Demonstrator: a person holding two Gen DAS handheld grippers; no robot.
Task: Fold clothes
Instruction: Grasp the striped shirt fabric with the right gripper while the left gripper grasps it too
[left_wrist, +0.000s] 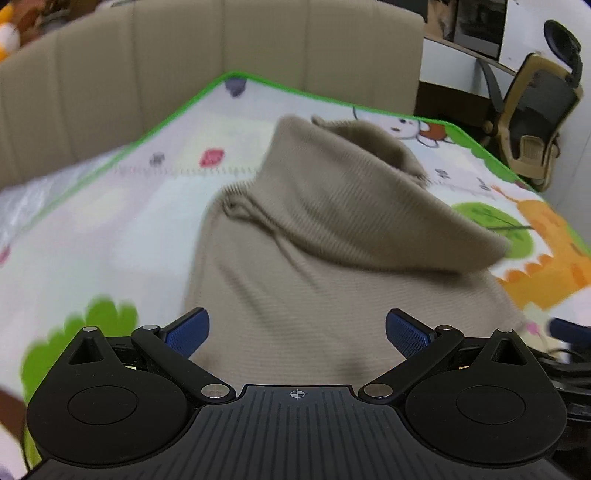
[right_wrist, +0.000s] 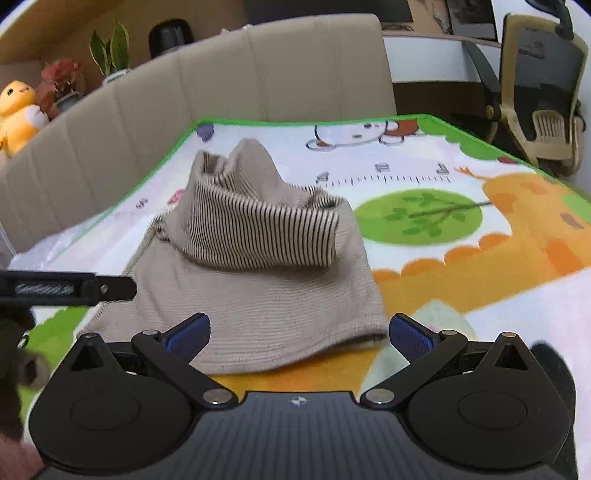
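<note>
In the left wrist view, the left gripper (left_wrist: 297, 334) has its blue-padded fingers (left_wrist: 188, 332) spread wide apart, holding nothing. Between and just beyond them lies the beige knit garment (left_wrist: 332, 236), bunched in a heap on the cartoon-printed play mat (left_wrist: 110, 221) with its green border. The whole picture is smeared by motion, so the knit's folds are hard to read and its near hem disappears behind the gripper body. A dark shape at the right edge is cut off and too blurred to identify. Behind the mat stands a beige padded headboard (left_wrist: 184, 74); an office chair (left_wrist: 535, 110) sits at the far right.

In the right wrist view, the right gripper (right_wrist: 299, 334) also has its fingers (right_wrist: 190, 334) well apart and empty, just short of the garment's (right_wrist: 258, 288) near hem. Here a striped inner face shows on the turned-over upper part. A black bar (right_wrist: 70, 288) enters from the left, touching or overlapping the garment's edge; its origin is cut off. A yellow plush toy (right_wrist: 18, 114) and potted plants (right_wrist: 107, 51) sit behind the headboard (right_wrist: 221, 85).
</note>
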